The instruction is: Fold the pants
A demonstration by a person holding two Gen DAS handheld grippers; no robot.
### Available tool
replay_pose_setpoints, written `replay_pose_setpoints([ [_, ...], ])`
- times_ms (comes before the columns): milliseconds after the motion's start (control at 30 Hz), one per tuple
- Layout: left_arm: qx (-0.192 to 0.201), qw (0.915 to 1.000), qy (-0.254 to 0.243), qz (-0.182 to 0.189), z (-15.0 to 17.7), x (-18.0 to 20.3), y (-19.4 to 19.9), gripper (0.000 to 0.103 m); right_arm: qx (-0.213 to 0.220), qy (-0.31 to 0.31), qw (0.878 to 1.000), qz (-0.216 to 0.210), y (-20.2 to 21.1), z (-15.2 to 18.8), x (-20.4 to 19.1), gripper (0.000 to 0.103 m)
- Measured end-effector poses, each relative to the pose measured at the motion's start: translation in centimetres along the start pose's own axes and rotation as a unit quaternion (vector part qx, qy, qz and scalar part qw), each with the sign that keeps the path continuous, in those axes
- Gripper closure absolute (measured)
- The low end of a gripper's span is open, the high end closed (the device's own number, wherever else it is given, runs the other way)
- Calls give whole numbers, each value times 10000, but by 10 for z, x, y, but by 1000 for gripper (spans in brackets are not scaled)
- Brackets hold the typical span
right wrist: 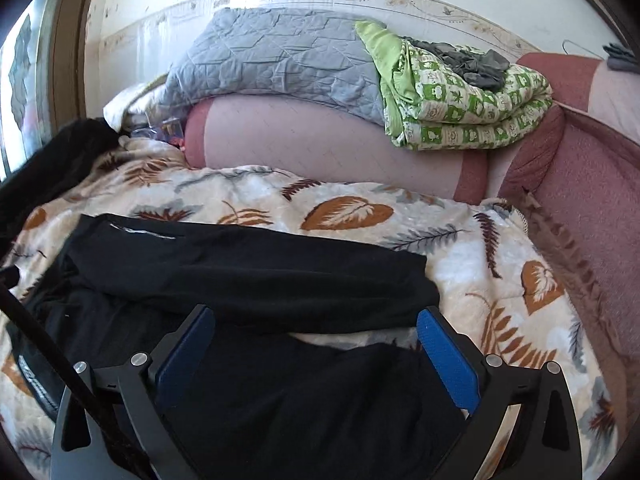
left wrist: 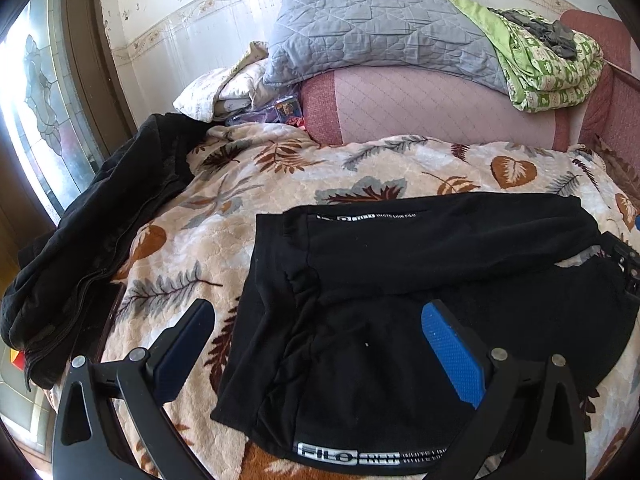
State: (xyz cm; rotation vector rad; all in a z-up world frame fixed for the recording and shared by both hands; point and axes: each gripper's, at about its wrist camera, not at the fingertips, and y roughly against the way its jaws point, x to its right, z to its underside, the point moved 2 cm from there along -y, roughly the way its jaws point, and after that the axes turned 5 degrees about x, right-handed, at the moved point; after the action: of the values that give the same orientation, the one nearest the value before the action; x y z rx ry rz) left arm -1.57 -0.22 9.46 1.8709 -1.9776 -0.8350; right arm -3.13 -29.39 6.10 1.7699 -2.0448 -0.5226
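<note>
One pair of black pants (left wrist: 420, 264) lies on the leaf-print blanket (left wrist: 256, 176), legs doubled over to the right, waistband nearest at the left. Two grippers hover low over it: the left gripper (left wrist: 320, 344) above the waist end, tongs spread wide and empty; the right gripper (right wrist: 316, 352) above the leg end, likewise spread, pinching nothing. One black jacket (left wrist: 100, 220) sits far left. Beyond: one grey quilt (left wrist: 372, 32), one green quilt (left wrist: 548, 72).
</note>
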Motion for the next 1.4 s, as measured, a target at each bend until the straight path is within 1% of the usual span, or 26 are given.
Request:
replay_pose_setpoints([
  [67,-27,10000,-41,32,0,2,-6,0,3,13,9999,137,-5,-2,2,2],
  [233,-252,9996,13,98,0,3,-24,0,-43,-92,9990,441,-20,-1,11,2],
  [400,-418,9991,10,76,-2,2,-37,0,-246,-245,9985,425,-34,3,23,2],
  [533,-494,9986,19,168,-6,1,-43,0,-388,-273,9980,407,-41,6,30,2],
  [600,-570,9978,4,332,-11,1,-47,0,-488,-330,9976,356,-46,7,35,2],
  [667,-690,9954,32,671,-20,-2,-53,0,-627,-441,9968,205,-52,7,42,3],
  [733,-735,9917,58,1058,-35,-5,-61,0,-781,-526,9955,44,-58,3,53,4],
  [800,-822,9849,-18,1522,-55,-3,-76,0,-900,-572,9943,-89,-67,-4,65,4],
  [867,-966,9776,-106,1868,-74,0,-98,0,-993,-638,9926,-276,-81,-16,81,4],
  [900,-1075,9735,-201,2006,-82,4,-112,0,-1045,-646,9918,-362,-88,-21,85,4],
  [967,-1322,9670,-342,2153,-93,16,-146,0,-1190,-712,9884,-622,-106,-30,92,4],
  [1000,-1453,9630,-337,2245,-96,20,-159,0,-1308,-784,9850,-803,-119,-35,94,4],
  [1100,-1874,9478,-204,2571,-100,35,-202,0,-1506,-973,9772,-1138,-156,-48,97,4],
  [1167,-1995,9411,-243,2720,-100,45,-225,0,-1680,-934,9729,-1285,-183,-55,92,5],
  [1233,-2028,9382,-398,2776,-98,49,-239,0,-1796,-739,9705,-1429,-202,-58,84,7],
  [1333,-2129,9337,-925,2725,-90,59,-260,0,-1928,-365,9677,-1581,-224,-59,73,9],
  [1400,-2224,9301,-1159,2683,-82,62,-272,0,-2057,-197,9635,-1705,-238,-55,67,10],
])
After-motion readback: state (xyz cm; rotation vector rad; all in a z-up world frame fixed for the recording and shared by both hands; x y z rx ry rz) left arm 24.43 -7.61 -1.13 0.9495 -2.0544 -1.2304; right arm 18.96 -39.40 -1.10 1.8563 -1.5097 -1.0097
